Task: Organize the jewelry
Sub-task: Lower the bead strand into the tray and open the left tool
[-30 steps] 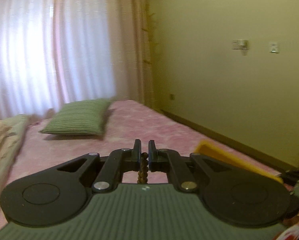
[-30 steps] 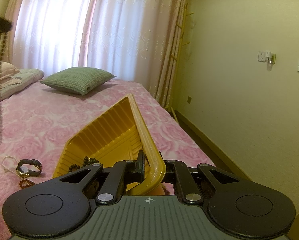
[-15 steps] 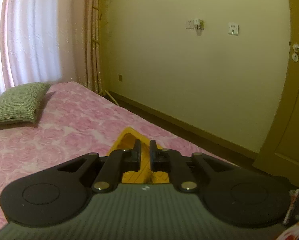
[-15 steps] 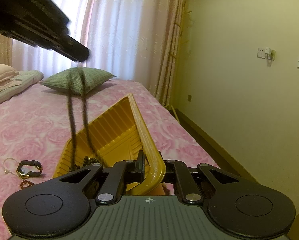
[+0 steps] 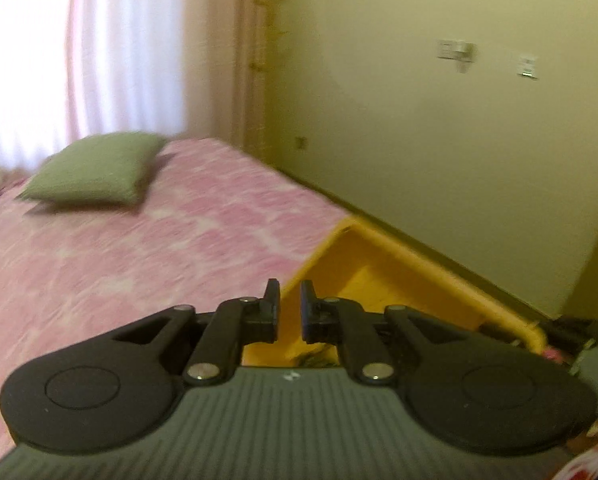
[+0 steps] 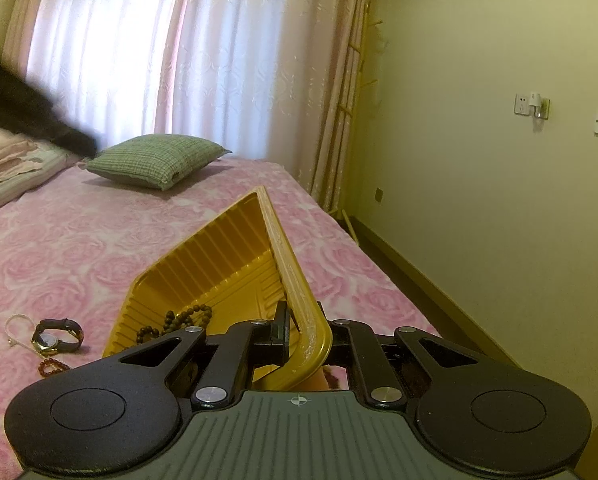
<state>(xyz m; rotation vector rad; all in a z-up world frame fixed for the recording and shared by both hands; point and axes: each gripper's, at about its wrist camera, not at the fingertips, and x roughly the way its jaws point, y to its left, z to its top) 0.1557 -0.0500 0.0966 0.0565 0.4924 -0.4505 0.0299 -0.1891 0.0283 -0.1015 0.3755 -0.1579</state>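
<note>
On the pink bedspread, the right gripper [image 6: 305,330] clamps the yellow tray [image 6: 219,264] by its rim, tilting it so the brown bead necklace [image 6: 175,322] gathers low. Left gripper [image 5: 290,306] empty, slightly parted. Beside the tray wait a wristwatch [image 6: 55,334] and red bracelet [image 6: 53,367].

Bead string [image 6: 179,320] dropped from left tongs [image 5: 290,308] into tray [image 6: 235,256].

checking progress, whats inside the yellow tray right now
A string of dark wooden beads lies in the yellow tray. The near part of its floor is hidden behind the right tool.
</note>
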